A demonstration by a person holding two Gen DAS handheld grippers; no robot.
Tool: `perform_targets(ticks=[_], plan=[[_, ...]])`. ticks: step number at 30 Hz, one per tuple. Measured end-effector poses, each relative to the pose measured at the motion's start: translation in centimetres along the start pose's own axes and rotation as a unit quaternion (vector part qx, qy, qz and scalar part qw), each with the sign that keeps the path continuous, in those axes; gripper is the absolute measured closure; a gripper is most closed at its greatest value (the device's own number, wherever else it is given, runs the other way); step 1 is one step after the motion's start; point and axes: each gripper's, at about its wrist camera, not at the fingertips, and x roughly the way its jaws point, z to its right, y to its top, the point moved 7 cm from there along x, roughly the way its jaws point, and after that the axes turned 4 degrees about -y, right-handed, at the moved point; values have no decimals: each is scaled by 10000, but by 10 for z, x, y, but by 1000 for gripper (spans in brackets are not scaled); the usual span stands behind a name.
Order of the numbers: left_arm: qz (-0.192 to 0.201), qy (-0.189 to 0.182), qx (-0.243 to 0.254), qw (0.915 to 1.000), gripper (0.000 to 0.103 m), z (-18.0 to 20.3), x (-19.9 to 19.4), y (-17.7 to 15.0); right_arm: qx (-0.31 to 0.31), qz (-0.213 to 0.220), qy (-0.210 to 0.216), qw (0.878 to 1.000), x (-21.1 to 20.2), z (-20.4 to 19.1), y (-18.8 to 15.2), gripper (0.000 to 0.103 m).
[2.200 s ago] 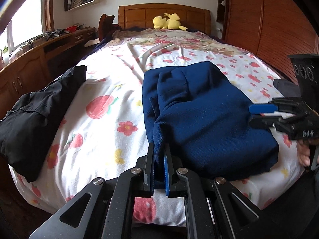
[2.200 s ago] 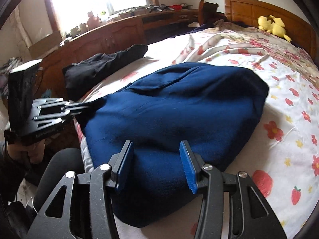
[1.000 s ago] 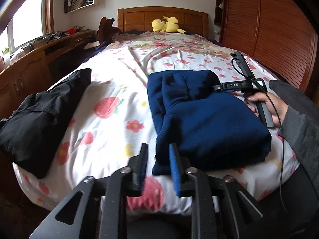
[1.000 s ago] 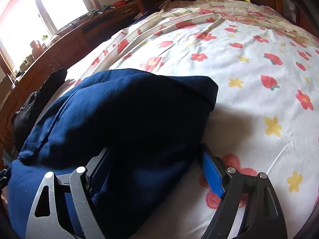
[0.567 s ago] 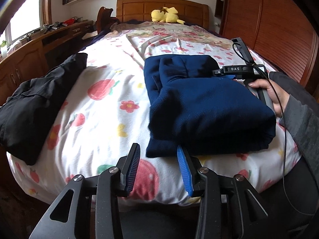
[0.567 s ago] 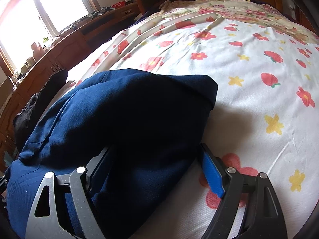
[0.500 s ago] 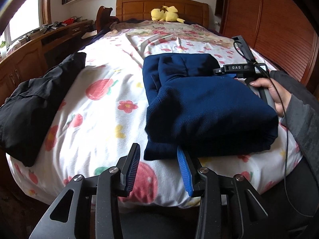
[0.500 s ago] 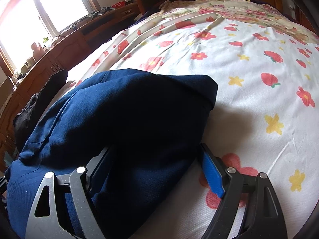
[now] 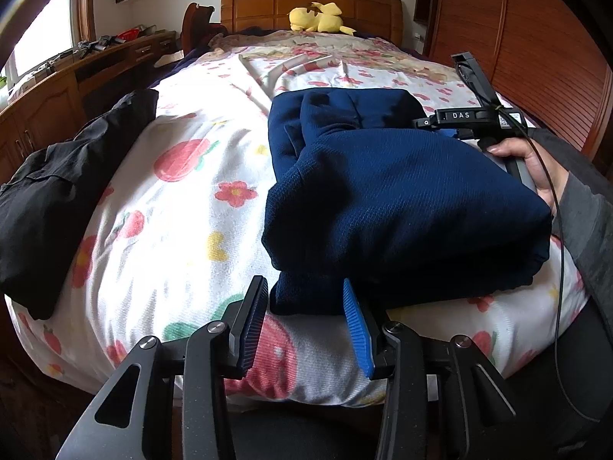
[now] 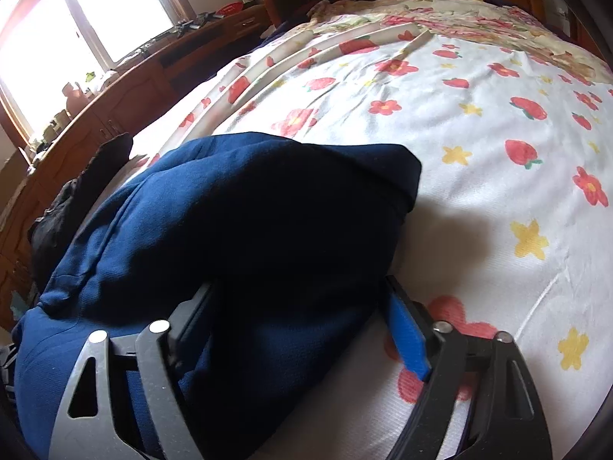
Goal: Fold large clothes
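Left claw [image 9: 304, 320]: held low at the foot edge of the bed [image 9: 184, 207], pointing toward the headboard [image 9: 310, 9]. Its two fingers are spread apart, released, with the near left corner of the folded blue garment [image 9: 390, 191] lying between the fingertips; neither pad visibly presses the cloth.

Right claw [image 10: 302, 318]: laid low along the right side of the garment [image 10: 245, 230], angled across the bed toward the window [image 10: 76, 27]. The jaws stand wide. The blue-padded finger [image 10: 406, 329] rests on the sheet just beside the cloth, while the other finger [image 10: 191, 314] is partly buried under a fold, so the bundle bulges up between them; whether they pinch it cannot be told. In the left wrist view the right hand [image 9: 536, 165] grips the tool handle beside the garment's right edge, with a gray sleeve [image 9: 586, 226] behind it.

Garment: a thick, roughly rectangular folded stack on the flowered sheet, near the foot of the bed, right of centre. Its long axis runs from the foot toward the headboard, the narrower bunched end pointing at the headboard.

Also shown: a black garment [image 9: 57, 188] at the bed's left edge, well apart, and a yellow plush toy [image 9: 318, 17] against the headboard.
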Motion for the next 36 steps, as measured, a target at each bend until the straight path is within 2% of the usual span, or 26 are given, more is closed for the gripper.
perform_targets(ticks=[1, 3, 4, 5, 6, 8, 12, 16, 20, 24, 30, 36], plan=[[-2, -8, -4, 10000, 61, 0, 0, 0, -14, 11, 49, 10000, -1, -2, 0, 34], [-5, -26, 2, 10000, 62, 1, 1, 1, -20, 60, 177, 9998, -4, -5, 1, 52], [-14, -79, 11, 10000, 70, 1, 2, 1, -24, 102, 222, 9997, -6, -7, 2, 59], [-22, -171, 3, 9999, 78, 2, 3, 1, -25, 157, 217, 9996, -8, -7, 3, 76], [-53, -282, 43, 9996, 89, 5, 3, 1, -6, 221, 205, 9995, -12, -7, 5, 87], [-11, -244, 148, 9996, 90, 6, 2, 3, 19, 462, 290, 9985, -23, -8, 11, 92], [305, -320, 146, 9989, 93, 4, -12, 10, -91, 1032, 346, 9940, -52, -22, 21, 94], [722, -406, 53, 9965, 93, -4, -32, 20, -331, 1484, 214, 9881, -83, -50, 32, 95], [1081, -344, 10, 9935, 93, -24, -50, 34, -449, 1699, -86, 9844, -97, -77, 49, 96], [1420, -208, -49, 9896, 93, -61, -75, 46, -724, 1834, -288, 9799, -101, -115, 78, 96], [1829, 365, -149, 9823, 94, -146, -124, 64, -1224, 1920, -224, 9735, -88, -201, 127, 96], [1975, 1334, -423, 9702, 94, -256, -180, 65, -1751, 1891, 129, 9661, -50, -320, 171, 97]])
